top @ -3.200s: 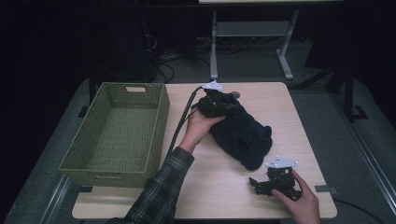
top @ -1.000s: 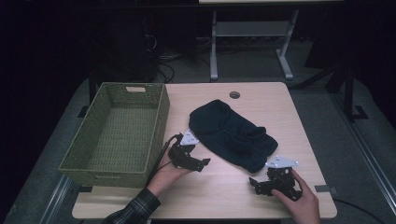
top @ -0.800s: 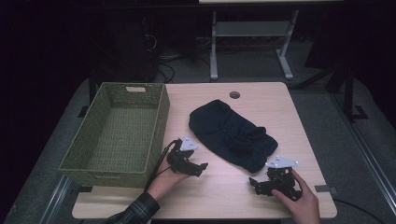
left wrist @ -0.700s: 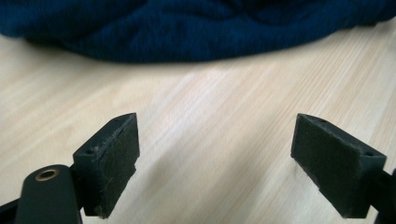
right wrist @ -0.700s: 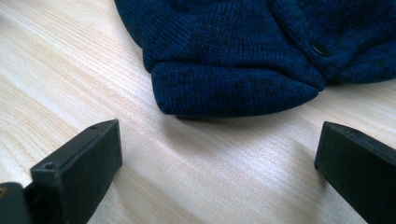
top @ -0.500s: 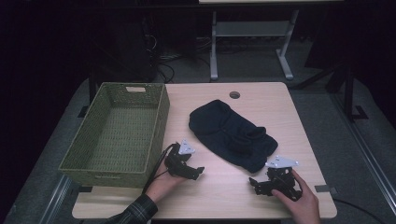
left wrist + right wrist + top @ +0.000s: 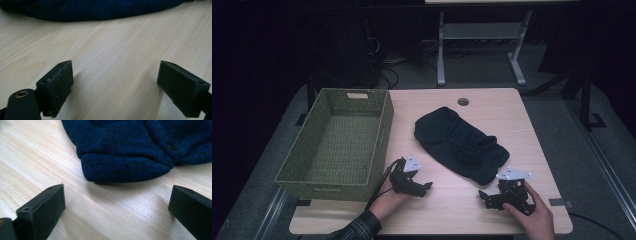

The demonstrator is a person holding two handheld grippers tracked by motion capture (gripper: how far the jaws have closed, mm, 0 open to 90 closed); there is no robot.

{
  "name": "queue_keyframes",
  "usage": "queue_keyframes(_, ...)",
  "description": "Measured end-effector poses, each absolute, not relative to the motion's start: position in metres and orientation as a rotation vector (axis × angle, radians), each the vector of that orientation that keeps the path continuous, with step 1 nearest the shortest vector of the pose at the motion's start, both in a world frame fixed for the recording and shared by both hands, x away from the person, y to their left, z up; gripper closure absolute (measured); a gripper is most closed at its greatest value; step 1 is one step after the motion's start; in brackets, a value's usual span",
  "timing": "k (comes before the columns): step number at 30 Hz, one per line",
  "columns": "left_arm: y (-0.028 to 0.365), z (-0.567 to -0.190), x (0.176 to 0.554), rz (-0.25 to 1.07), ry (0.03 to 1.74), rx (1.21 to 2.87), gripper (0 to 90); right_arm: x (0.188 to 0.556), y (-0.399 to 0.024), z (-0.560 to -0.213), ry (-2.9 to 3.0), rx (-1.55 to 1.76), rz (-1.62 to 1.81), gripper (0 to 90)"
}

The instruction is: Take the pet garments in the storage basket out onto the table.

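- The dark navy knitted garment [image 7: 460,144] lies crumpled on the pale wooden surface [image 7: 512,107], its long axis running diagonally from the far-left, near the round cable hole [image 7: 463,101], down toward the near-right.
- The right claw [image 7: 486,196] rests on the surface just short of the garment's near-right end; in the right gripper view a ribbed cuff-like edge [image 7: 125,168] lies straight ahead between the jaws, close but not touching. Its jaws stand wide apart and hold nothing.
- The left claw [image 7: 427,186] sits near the front edge, between the garment and the green woven rectangular basket [image 7: 337,144]. In the left gripper view the knit [image 7: 95,10] shows as a dark band farther ahead across bare wood. These jaws also gape wide and are empty.
- Judged from this, the right claw is the nearer one: a short forward push would bring the cuff edge between its jaws.
- The basket stands empty at the surface's left side, its long side parallel to the left edge, well apart from the garment.
- Bare wood lies open between the two claws and along the front edge; the garment's near-right end is close to the right edge, leaving less room there.
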State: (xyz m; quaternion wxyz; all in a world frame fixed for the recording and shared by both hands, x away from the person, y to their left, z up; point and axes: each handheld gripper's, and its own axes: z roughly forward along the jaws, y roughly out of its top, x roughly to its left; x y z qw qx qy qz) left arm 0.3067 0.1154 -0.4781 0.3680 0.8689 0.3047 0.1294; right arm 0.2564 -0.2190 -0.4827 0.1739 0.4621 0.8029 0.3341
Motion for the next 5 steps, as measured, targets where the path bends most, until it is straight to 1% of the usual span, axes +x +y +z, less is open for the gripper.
queue_keyframes(5,0.1153,-0.4781,0.3063,0.333,0.784,2.230,13.0,0.2564,-0.2190,-0.4827,2.276,1.310,0.947,0.5)
